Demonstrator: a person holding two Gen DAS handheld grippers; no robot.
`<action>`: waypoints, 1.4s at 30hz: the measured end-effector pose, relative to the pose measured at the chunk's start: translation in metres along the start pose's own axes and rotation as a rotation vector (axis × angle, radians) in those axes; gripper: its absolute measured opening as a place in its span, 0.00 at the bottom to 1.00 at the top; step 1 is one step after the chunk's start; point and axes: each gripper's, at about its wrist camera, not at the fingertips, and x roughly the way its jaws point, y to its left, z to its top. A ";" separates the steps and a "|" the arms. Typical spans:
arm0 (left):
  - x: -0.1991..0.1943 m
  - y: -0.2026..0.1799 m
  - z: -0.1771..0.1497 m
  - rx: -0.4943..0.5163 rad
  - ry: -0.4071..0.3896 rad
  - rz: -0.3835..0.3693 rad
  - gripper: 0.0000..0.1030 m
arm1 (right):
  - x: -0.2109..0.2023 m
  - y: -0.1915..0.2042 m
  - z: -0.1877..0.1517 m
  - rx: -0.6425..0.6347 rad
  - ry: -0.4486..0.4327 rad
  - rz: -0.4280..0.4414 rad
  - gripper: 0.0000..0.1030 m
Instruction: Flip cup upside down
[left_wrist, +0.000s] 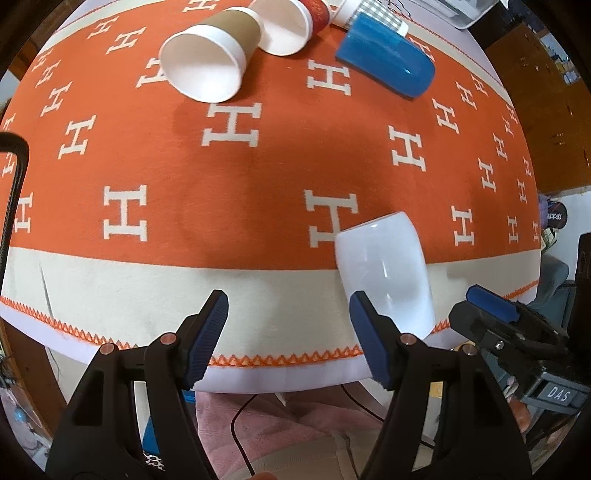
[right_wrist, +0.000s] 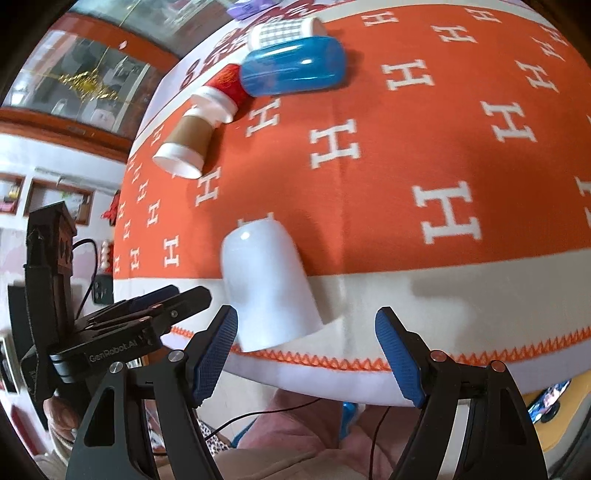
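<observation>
I judge the flip complete: the white cup (left_wrist: 384, 273) stands mouth-down near the front edge of the surface (left_wrist: 147, 280). My left tool (left_wrist: 290, 332) and right tool (right_wrist: 306, 350) are both released and empty. Open cloth lies beyond; the other cups (left_wrist: 207, 62) lie well apart.

An orange H-patterned tablecloth (left_wrist: 258, 166) with a cream border covers the table. Behind it stand a glass-fronted wooden cabinet (right_wrist: 85, 77) and a white wall (right_wrist: 55, 158); brown wooden cupboards (left_wrist: 546, 92) flank the other side.
</observation>
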 end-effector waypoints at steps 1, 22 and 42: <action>-0.001 0.002 -0.001 -0.004 -0.002 -0.003 0.64 | 0.001 0.004 0.002 -0.020 0.016 0.009 0.77; -0.013 0.078 -0.029 -0.097 -0.130 0.061 0.64 | 0.086 0.041 0.067 -0.229 0.328 0.088 0.64; -0.030 0.074 0.000 -0.139 -0.358 0.098 0.64 | 0.046 0.060 0.012 -0.279 -0.502 0.079 0.63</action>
